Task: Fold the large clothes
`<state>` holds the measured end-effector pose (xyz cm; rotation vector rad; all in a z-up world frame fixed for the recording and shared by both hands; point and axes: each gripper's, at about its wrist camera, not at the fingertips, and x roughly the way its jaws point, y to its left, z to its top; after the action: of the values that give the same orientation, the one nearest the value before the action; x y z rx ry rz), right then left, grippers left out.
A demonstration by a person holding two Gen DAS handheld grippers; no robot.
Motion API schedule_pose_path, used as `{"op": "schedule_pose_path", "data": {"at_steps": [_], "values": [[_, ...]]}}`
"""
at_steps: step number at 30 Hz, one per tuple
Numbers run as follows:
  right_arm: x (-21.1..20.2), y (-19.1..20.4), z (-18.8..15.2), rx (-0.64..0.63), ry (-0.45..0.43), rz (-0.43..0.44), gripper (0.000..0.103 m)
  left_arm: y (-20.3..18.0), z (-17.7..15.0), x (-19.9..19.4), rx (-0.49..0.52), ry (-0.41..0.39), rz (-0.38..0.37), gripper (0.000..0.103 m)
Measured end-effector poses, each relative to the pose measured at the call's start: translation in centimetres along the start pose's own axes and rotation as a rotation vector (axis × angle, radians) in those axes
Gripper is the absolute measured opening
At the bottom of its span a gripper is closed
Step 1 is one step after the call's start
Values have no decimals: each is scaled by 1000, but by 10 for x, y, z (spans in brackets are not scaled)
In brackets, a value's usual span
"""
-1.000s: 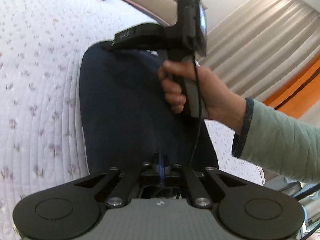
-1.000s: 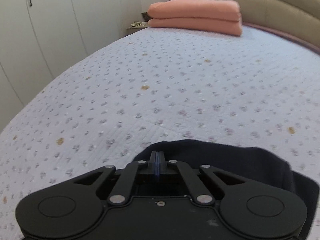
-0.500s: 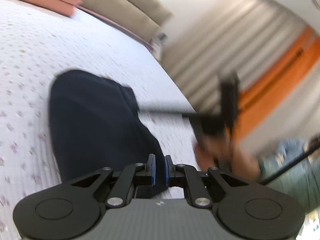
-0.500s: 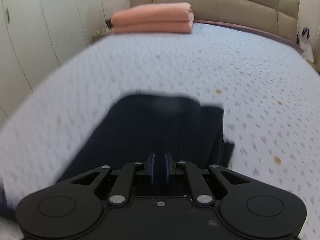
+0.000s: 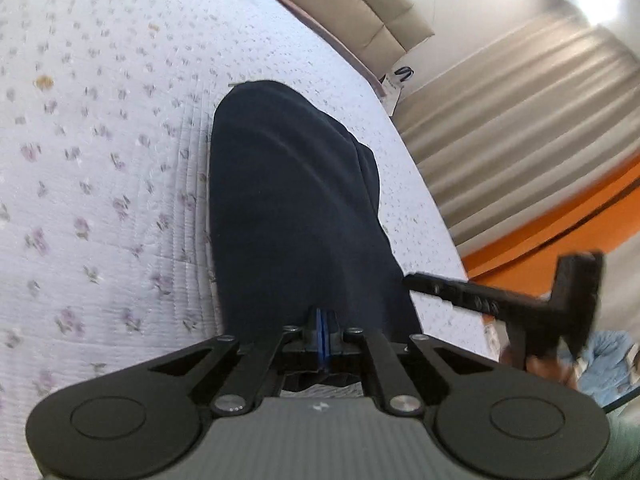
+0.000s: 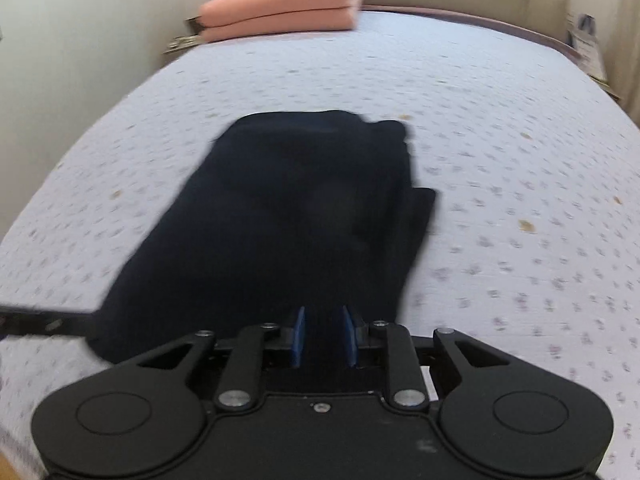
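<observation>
Dark navy garment (image 5: 296, 216) lay folded into a long narrow bundle on the floral quilted bedspread (image 5: 100, 168), running away from you toward the padded headboard (image 5: 352, 12), with looser layers spilling off its right edge in the right wrist view. Your left gripper (image 5: 322, 330) sat at the near end of the bundle with its blue pads pressed together; from that camera it looked as though a fold of the dark cloth was pinched between them, though the fabric's edge there was too dark to be sure. Your right gripper (image 6: 323, 334) hovered over the near end of the same bundle, its jaws apart and just opened wider, blue pads (image 6: 298, 334) standing clear with dark cloth showing behind the gap rather than squeezed in it. That view was smeared with motion blur. Your left gripper's fingers reached in from the left edge of the right wrist view, touching the garment's near left corner. Folded salmon-pink bedding (image 6: 280, 10) was stacked at the head of the bed, well apart from the garment. Ribbed grey curtain (image 5: 516, 128) hung beyond the far side.
</observation>
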<state>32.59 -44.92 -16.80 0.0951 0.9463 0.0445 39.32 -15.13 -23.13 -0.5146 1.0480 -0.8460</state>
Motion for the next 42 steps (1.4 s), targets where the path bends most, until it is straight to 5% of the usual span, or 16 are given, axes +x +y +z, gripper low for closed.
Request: {"op": "schedule_pose_path", "data": {"at_steps": [3,5,13,16,18,19,20,24,32,42], "values": [[37,-3,-25,1,120,-56,17,-7,-9,-6,-25,-14,-5,3],[43,-13,-38,48,122,-44,11,-10,-13,-7,-3,-13,8,3],[23,-33,-35,107,164,-25,16,-4,-17,-15,-55,8,-19,3],[10,-47,-23,144,134,-32,26,-28,-2,-27,21,19,-12,22],[1,-56,-15,164,94,-52,49,-41,12,-37,81,-9,26,45],[-3,-62,-9,180,61,-64,70,-44,21,-41,83,-30,35,50],[-5,-66,-4,196,25,-74,79,-45,30,-45,77,-58,40,53],[1,-79,20,228,-51,-76,79,-46,62,-43,68,-126,60,64],[44,-86,53,382,-141,88,80,-50,93,13,118,-63,325,73],[88,-105,47,433,-70,169,86,-24,105,65,64,48,296,81]]}}
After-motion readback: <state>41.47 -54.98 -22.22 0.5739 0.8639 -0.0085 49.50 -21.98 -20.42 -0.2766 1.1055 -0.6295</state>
